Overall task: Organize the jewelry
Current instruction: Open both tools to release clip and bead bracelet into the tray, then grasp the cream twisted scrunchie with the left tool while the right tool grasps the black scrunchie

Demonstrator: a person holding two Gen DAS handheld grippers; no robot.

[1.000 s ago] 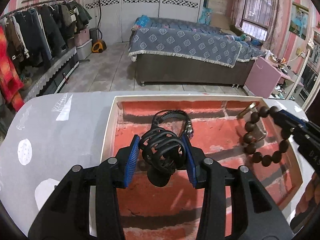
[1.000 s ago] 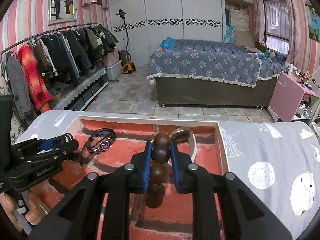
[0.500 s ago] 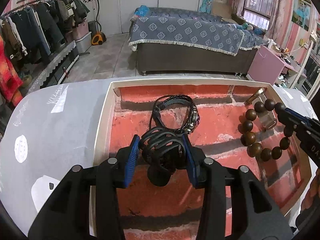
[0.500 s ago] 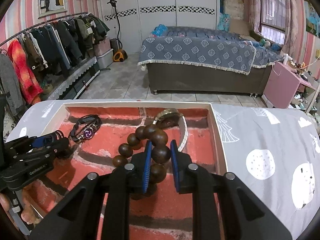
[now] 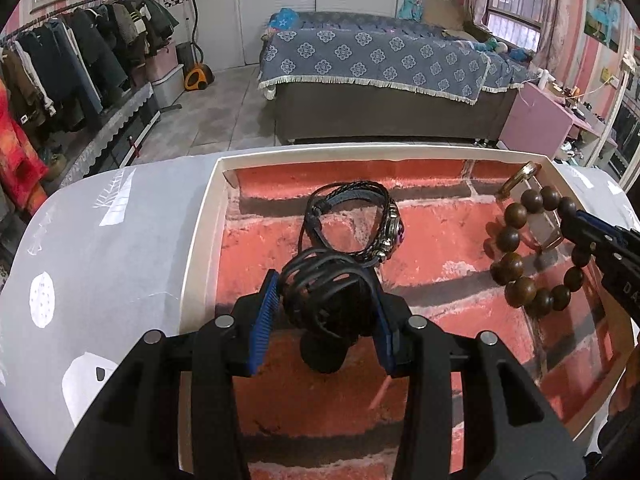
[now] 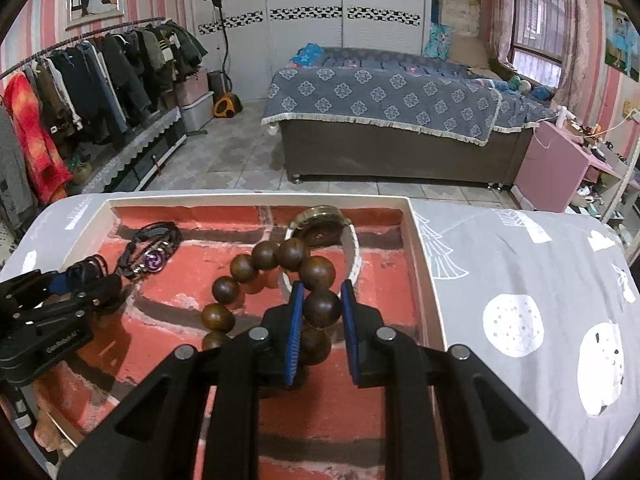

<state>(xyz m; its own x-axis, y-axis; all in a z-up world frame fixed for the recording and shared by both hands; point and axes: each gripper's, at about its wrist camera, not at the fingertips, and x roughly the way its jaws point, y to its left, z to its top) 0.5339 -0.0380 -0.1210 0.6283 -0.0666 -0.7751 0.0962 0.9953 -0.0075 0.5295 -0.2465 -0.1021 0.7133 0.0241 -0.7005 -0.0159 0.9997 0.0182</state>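
Observation:
A shallow white-rimmed tray (image 5: 200, 236) with a red brick-pattern lining holds the jewelry. My left gripper (image 5: 324, 304) is shut on a black corded bracelet (image 5: 320, 292), low over the tray's left half. Just beyond it lies a black braided bracelet with a purple stone (image 5: 360, 220), also in the right wrist view (image 6: 154, 258). My right gripper (image 6: 320, 308) is shut on a brown wooden bead bracelet (image 6: 256, 268), whose loop rests on the tray floor; it also shows in the left wrist view (image 5: 520, 264). Behind the beads lies a white-strapped watch (image 6: 324, 232).
The tray sits on a grey tablecloth (image 6: 520, 280) with white tree and circle prints. Beyond the table edge are a tiled floor, a bed (image 6: 384, 112), a clothes rack (image 6: 80, 92) on the left and a pink cabinet (image 6: 556, 168) on the right.
The right gripper has lowered the bead bracelet, so its loop now lies spread on the tray. The left gripper has drawn slightly back from the braided bracelet, still holding the corded one.

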